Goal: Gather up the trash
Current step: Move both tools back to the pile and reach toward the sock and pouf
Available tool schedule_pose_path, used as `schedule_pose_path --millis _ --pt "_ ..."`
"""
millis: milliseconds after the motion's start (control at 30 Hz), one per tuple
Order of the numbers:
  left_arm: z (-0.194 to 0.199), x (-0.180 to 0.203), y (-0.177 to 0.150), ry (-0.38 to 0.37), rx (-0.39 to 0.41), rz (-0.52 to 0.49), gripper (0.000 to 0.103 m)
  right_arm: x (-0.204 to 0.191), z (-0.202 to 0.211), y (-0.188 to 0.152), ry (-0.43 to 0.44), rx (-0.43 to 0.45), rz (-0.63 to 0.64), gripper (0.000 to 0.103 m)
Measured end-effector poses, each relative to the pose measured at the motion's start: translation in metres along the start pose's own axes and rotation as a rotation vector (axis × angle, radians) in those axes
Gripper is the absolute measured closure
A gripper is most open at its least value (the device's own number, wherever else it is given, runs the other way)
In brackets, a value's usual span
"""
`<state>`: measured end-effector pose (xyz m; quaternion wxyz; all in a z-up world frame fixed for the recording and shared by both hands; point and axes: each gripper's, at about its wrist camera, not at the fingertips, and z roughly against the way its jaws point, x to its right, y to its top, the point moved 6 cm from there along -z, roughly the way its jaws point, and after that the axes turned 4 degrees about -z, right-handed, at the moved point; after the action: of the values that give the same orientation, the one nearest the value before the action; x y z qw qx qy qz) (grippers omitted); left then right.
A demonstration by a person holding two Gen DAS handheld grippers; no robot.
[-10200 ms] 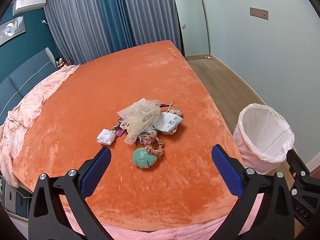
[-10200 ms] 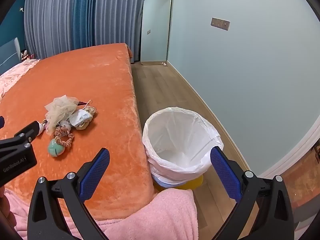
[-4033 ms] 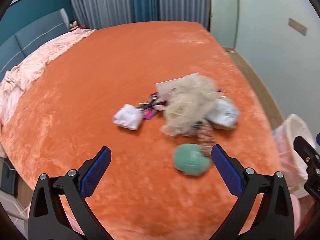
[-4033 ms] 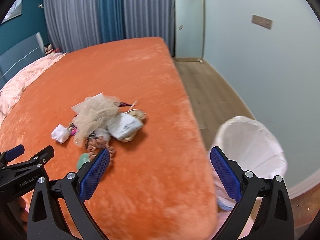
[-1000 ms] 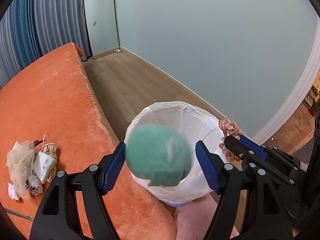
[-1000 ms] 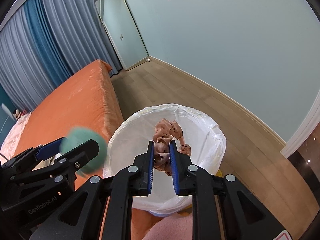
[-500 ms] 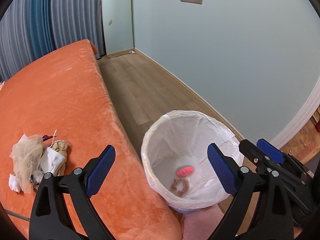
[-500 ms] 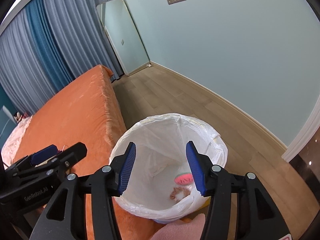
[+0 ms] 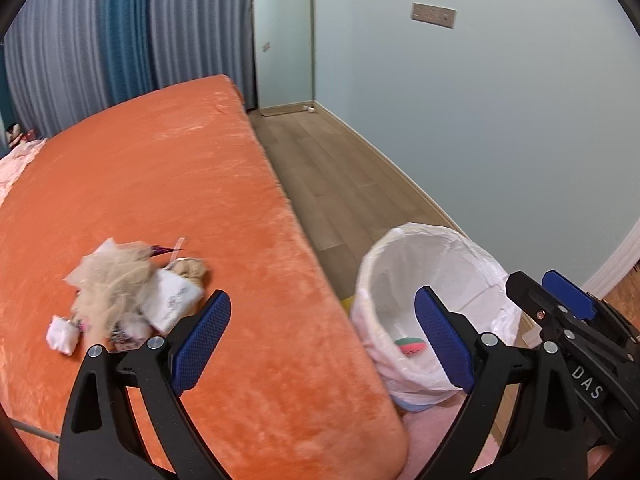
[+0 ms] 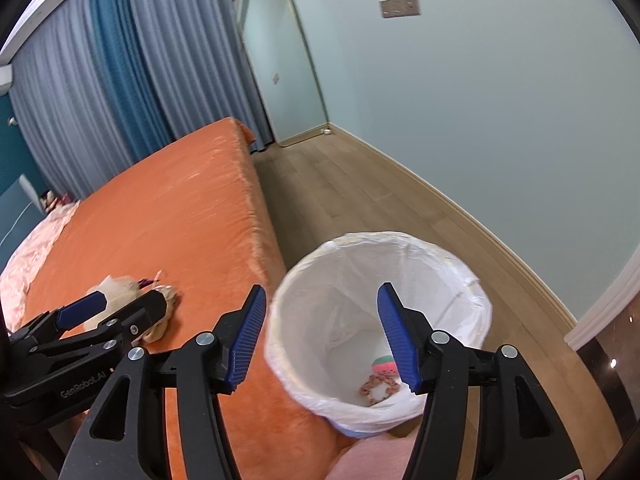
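L gripper spread wide, empty; R gripper jaws opening, nothing btwn them, over the white-lined bin beside the orange bed. R view only: scrunchie + pink/green ball at bin bottom. L view shows whole trash pile on bed w/ white wad; R view has most of it hidden behind L gripper

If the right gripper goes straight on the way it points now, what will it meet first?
Probably the white-lined trash bin: the right gripper, jaws opening with nothing between them, points down into its mouth, so it would likely reach the liner inside; depth is hard to judge.
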<state>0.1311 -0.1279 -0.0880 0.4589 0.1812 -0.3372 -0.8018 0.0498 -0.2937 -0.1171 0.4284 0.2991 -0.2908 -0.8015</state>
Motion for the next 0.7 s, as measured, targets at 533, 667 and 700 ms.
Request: schedule_pose_path --millis 533,667,700 --pt "0.038 -0.135 -0.04 0.199 -0.016 0.189 0.014 -0.116 0.001 -0.023 0.113 -0.043 0.162 0.046" --pt "0.043 -0.171 -0.054 0.241 -0.03 0.249 0.014 -0.148 -0.003 -0.032 0.151 -0.068 0.198 0.046" --pt "0.044 -0.18 -0.057 0.249 -0.033 0.263 0.014 -0.155 -0.005 -0.035 0.162 -0.075 0.205 0.045"
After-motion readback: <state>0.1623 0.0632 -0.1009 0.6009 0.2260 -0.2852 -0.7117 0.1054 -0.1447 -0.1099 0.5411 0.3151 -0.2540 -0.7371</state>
